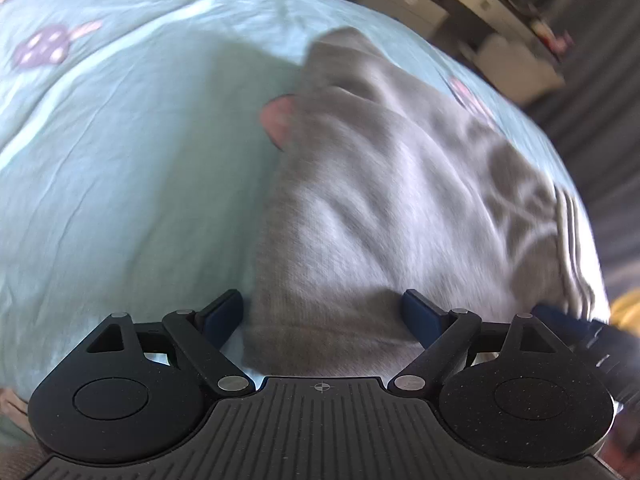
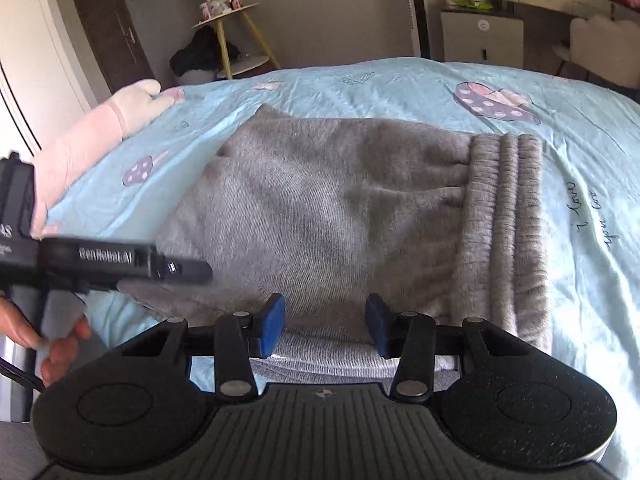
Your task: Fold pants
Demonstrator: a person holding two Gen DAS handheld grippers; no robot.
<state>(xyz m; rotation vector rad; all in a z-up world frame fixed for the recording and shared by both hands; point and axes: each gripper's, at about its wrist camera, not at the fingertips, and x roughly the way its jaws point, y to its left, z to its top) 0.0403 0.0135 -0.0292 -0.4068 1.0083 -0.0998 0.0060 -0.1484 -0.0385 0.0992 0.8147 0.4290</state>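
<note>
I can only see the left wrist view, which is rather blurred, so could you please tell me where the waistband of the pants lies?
Observer: In the right wrist view the ribbed waistband lies flat at the right end of the gray pants, on the blue bedspread.
Operator: Thank you; is the right gripper holding the cloth?
Observer: No, the right gripper is open, its fingers on either side of the near folded edge.
Operator: And what is to the left of the pants, please?
Observer: A pink plush toy lies on the bed's far left edge, apart from the pants.
</note>
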